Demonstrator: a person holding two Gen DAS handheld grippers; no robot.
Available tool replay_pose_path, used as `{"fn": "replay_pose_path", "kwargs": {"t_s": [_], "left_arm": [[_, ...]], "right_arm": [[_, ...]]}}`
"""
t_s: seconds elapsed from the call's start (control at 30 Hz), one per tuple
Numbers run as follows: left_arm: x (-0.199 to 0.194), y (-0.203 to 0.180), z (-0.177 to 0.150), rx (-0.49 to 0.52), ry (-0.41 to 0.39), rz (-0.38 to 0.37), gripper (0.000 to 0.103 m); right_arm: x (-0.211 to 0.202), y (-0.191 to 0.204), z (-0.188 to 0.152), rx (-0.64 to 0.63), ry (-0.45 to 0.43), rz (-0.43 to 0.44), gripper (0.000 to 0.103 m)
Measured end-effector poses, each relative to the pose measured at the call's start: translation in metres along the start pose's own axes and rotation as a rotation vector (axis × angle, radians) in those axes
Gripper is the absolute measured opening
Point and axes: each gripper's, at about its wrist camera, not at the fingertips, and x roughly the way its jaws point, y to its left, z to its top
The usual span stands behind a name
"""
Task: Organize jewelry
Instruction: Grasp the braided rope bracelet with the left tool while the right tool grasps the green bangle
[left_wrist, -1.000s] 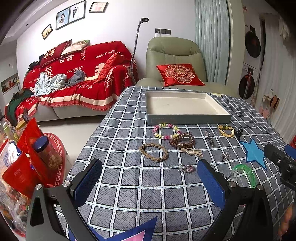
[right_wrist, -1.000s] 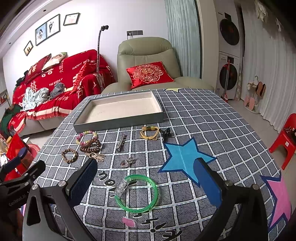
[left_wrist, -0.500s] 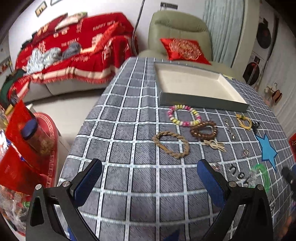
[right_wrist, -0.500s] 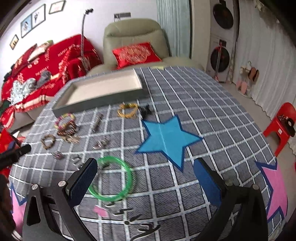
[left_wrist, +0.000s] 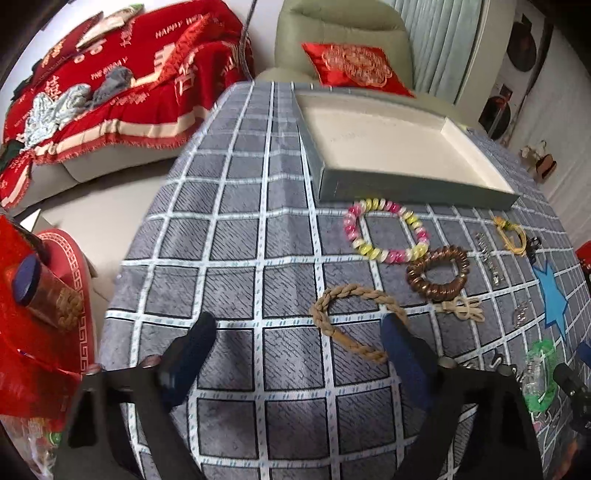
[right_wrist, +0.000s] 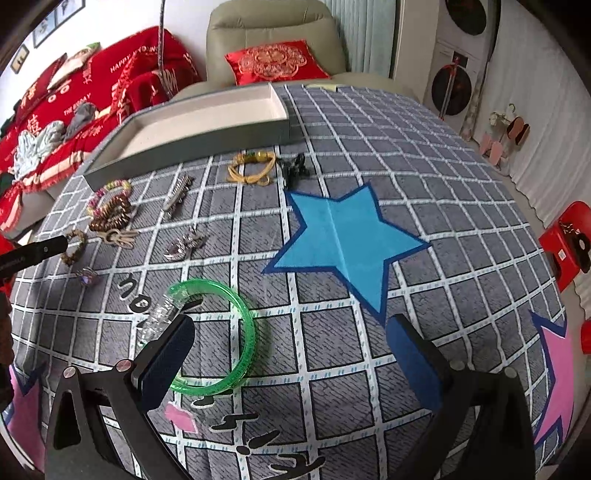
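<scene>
Jewelry lies scattered on the checked tablecloth in front of an empty grey tray (left_wrist: 413, 190) (right_wrist: 192, 138). My left gripper (left_wrist: 299, 339) is open, low over the cloth, its right finger (left_wrist: 397, 341) beside a tan braided bracelet (left_wrist: 354, 317). Beyond lie a pink-and-yellow bead bracelet (left_wrist: 386, 230), a brown coil bracelet (left_wrist: 437, 273) and a beige bow clip (left_wrist: 463, 308). My right gripper (right_wrist: 291, 339) is open over a green bangle (right_wrist: 221, 332), whose near left part the left finger (right_wrist: 166, 354) hides. A yellow cord bracelet (right_wrist: 253, 168) and black clip (right_wrist: 295, 170) lie near the tray.
A silver bar clip (right_wrist: 177, 192), a silver brooch (right_wrist: 184, 245) and a small ring (right_wrist: 86, 277) lie mid-table. A blue star patch (right_wrist: 343, 240) marks the cloth. Left of the table stand red snack bags and a jar (left_wrist: 40, 291). A sofa and armchair stand behind.
Both grippers have dropped lower and tilted toward the table. The left one has closed in on the braided bracelet, the right one on the green bangle. Nothing was picked up.
</scene>
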Motion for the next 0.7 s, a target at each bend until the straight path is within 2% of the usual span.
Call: {"fn": "replay_pose_path", "kwargs": {"t_s": [0.13, 0.17, 0.2, 0.33, 0.4, 0.43, 0.47, 0.5, 0.53, 0.6, 0.67, 0.7], "left_arm": [[0.006, -0.002, 0.002, 0.007, 0.008, -0.003, 0.097], [0.006, -0.003, 0.002, 0.012, 0.008, -0.003, 0.095], [0.005, -0.005, 0.002, 0.022, 0.004, 0.001, 0.091], [0.004, -0.014, 0.002, 0.060, -0.004, -0.002, 0.076], [0.002, -0.018, 0.001, 0.077, -0.008, -0.010, 0.067], [0.001, -0.020, 0.001, 0.087, -0.011, -0.016, 0.058], [0.000, -0.023, 0.000, 0.101, -0.016, -0.019, 0.045], [-0.001, -0.026, 0.000, 0.118, -0.021, -0.019, 0.039], [-0.001, -0.029, -0.001, 0.130, -0.025, -0.021, 0.025], [-0.003, -0.032, -0.002, 0.144, -0.031, -0.024, 0.023], [-0.004, -0.029, -0.003, 0.135, -0.030, -0.054, 0.023], [-0.005, -0.027, -0.003, 0.123, -0.029, -0.076, 0.023]], "right_arm": [[0.007, 0.003, 0.000, -0.007, 0.026, -0.002, 0.102], [0.009, 0.003, 0.000, -0.009, 0.034, 0.003, 0.099], [0.011, 0.004, -0.001, -0.009, 0.045, 0.011, 0.093], [0.011, 0.011, 0.000, -0.035, 0.045, 0.006, 0.085], [0.009, 0.014, 0.001, -0.044, 0.044, 0.009, 0.074], [0.009, 0.015, 0.001, -0.046, 0.043, 0.007, 0.072], [0.008, 0.016, 0.001, -0.048, 0.043, 0.008, 0.065], [0.007, 0.017, 0.002, -0.049, 0.041, 0.008, 0.056], [0.007, 0.018, 0.003, -0.051, 0.040, 0.009, 0.051], [0.006, 0.019, 0.004, -0.055, 0.038, 0.020, 0.022], [0.005, 0.019, 0.004, -0.050, 0.038, 0.028, 0.009], [0.005, 0.018, 0.004, -0.044, 0.037, 0.034, 0.008]]}}
